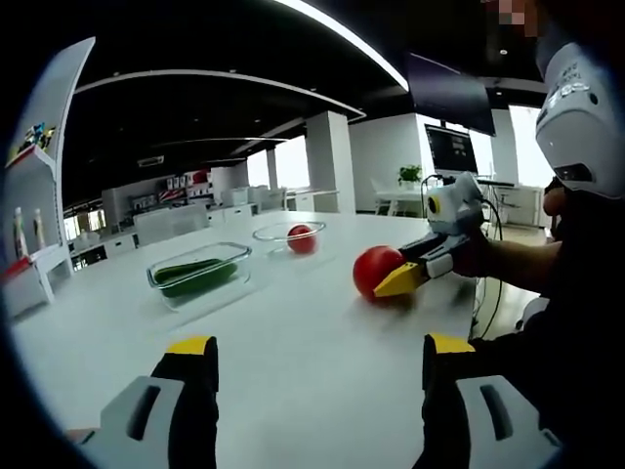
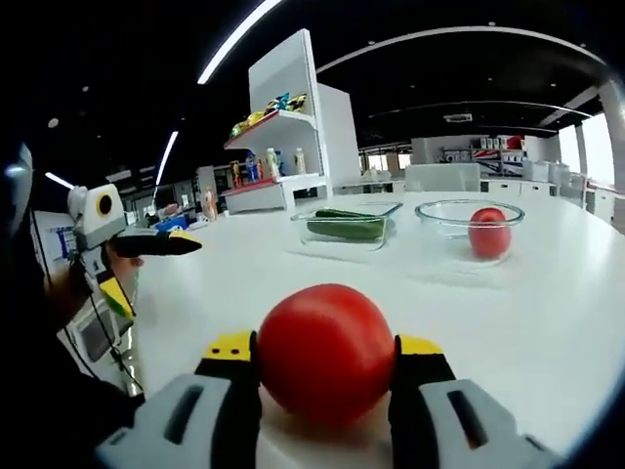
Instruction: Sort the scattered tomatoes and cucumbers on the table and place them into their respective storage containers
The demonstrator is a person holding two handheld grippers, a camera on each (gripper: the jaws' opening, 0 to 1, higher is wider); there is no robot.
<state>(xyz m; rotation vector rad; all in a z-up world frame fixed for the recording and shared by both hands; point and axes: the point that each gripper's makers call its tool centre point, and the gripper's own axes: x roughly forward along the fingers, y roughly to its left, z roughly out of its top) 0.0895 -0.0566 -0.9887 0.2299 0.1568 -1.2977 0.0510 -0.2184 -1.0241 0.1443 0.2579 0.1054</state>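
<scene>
Two tomatoes show in the right gripper view. The nearer tomato [image 2: 325,353] sits low in that view, at about 6 o'clock, pinched between the yellow-tipped jaws of the right gripper [image 2: 325,363], which press on both its sides just above the white desk [image 2: 547,303]. The left gripper view shows the same tomato [image 1: 376,270] at about 3 o'clock from centre, held in the right gripper [image 1: 402,281] at the desk surface [image 1: 312,342]; whether it touches the desk cannot be told.

The second tomato [image 2: 489,233] lies inside a round glass bowl [image 2: 469,209] at about 2 o'clock, well beyond the held one. In the left gripper view that bowl [image 1: 288,231] with its tomato [image 1: 301,238] stands near 12 o'clock.

Just beside the bowl is a rectangular glass container [image 2: 347,230] holding a cucumber [image 2: 347,226], at about 12 o'clock. In the left gripper view this container [image 1: 199,276] with the cucumber [image 1: 195,276] lies at about 10 o'clock, nearer than the bowl.

The left gripper [image 1: 311,357] has its jaws spread wide apart over bare desk, holding nothing. In the right gripper view it [image 2: 181,243] hangs at 9 o'clock, off the desk's edge, in a person's hand [image 2: 117,259].

A white shelf unit [image 2: 283,127] with bottles and packets stands behind the desk at 11 o'clock.
</scene>
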